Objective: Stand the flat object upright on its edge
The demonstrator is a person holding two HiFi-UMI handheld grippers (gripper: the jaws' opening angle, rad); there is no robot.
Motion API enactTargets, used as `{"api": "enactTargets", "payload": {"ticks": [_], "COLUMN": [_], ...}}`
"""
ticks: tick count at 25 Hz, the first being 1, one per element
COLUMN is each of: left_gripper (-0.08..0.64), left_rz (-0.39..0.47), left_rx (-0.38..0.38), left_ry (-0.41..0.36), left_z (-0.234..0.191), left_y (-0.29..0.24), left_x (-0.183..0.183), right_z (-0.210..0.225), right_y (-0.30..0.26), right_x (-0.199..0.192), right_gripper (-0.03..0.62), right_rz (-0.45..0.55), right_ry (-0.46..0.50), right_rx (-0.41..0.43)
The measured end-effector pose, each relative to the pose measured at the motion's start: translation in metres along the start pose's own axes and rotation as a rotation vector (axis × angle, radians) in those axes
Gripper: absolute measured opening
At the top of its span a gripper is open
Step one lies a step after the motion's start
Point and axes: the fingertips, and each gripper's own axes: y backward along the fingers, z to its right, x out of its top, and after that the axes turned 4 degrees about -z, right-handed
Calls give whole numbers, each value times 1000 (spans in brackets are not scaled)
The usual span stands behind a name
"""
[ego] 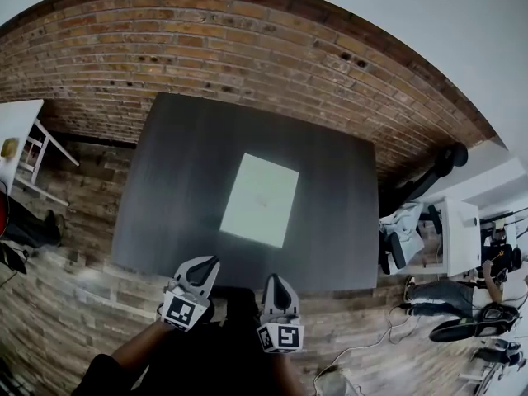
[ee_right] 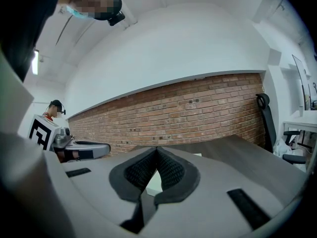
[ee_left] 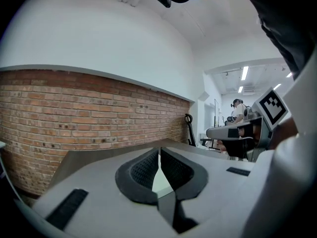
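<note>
A flat white rectangular board (ego: 260,199) lies face down in the middle of the dark grey table (ego: 181,180). My left gripper (ego: 211,261) is at the table's near edge, shut and holding nothing. Just to its right, my right gripper (ego: 275,279) is also shut and empty, a little short of the edge. In the left gripper view the pale board (ee_left: 161,182) shows through the slit behind the closed jaws of the left gripper (ee_left: 159,152). The right gripper view shows the board (ee_right: 154,181) the same way, past the tips of the right gripper (ee_right: 157,150).
A red brick wall (ego: 247,48) runs behind the table. A white desk (ego: 16,130) stands at the far left. At the right are an office chair (ego: 412,188), white desks (ego: 458,229), cables on the floor and a seated person (ego: 495,258).
</note>
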Motion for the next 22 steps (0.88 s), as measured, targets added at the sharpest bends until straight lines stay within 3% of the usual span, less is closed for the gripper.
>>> {"api": "enactTargets", "payload": {"ticks": [5,8,11,22], "left_gripper": [41,41,41,41], "left_rz": [-38,-40,-63,-168], "left_rx": [33,54,38,3], "left_ry": [-45,-16,-38,-26], "left_z": [-4,-5,-6,-19], "left_y": [-26,-41,-57,-110], "left_x": [-10,-15,-27,-97], "right_z": [19,29,37,74], "right_y": [-17,-29,-46,-81], "right_x": [-14,-21,-34,-100], "right_gripper": [25,25,25,25], "right_rz": [-28,-58,-77,-170], "right_ry": [-8,-5,-13,-55], "right_rx": [32,55,70,20]}}
